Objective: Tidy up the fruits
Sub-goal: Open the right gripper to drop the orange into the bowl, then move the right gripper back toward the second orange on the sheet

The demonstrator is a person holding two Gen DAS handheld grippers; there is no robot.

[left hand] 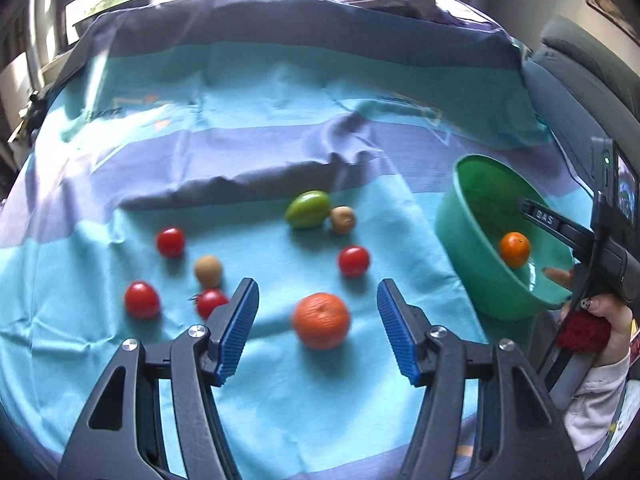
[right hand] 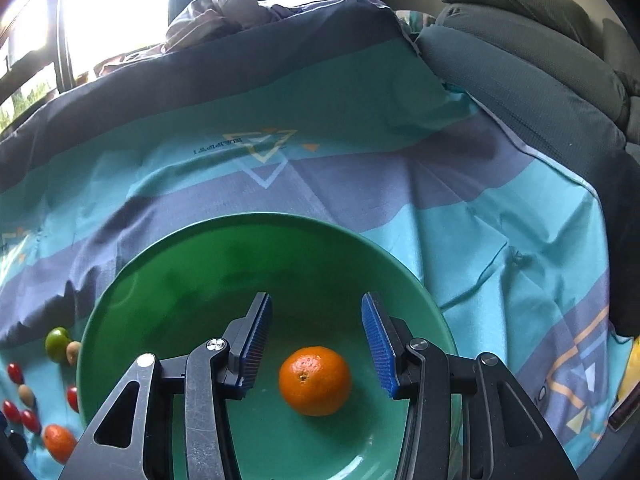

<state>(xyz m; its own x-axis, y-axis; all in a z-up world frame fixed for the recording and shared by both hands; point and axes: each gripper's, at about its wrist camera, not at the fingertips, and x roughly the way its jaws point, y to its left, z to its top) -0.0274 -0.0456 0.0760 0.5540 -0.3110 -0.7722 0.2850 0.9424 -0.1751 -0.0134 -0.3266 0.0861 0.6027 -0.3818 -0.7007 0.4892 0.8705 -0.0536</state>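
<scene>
My left gripper (left hand: 318,300) is open and empty, its blue pads on either side of a large orange (left hand: 321,321) lying on the blue cloth. Several red tomatoes (left hand: 353,261), two brown fruits (left hand: 342,219) and a green fruit (left hand: 308,209) lie scattered beyond it. A green bowl (left hand: 472,240) sits at the right with a small orange (left hand: 514,249) inside. My right gripper (right hand: 316,338) is open and empty above the bowl (right hand: 180,280), just over that small orange (right hand: 315,381).
The striped blue cloth (left hand: 280,120) has a raised fold behind the fruits. A grey cushioned seat (right hand: 520,64) stands at the right. Crumpled fabric (right hand: 224,12) lies at the far edge under the windows. The loose fruits also show at the right wrist view's left edge (right hand: 58,442).
</scene>
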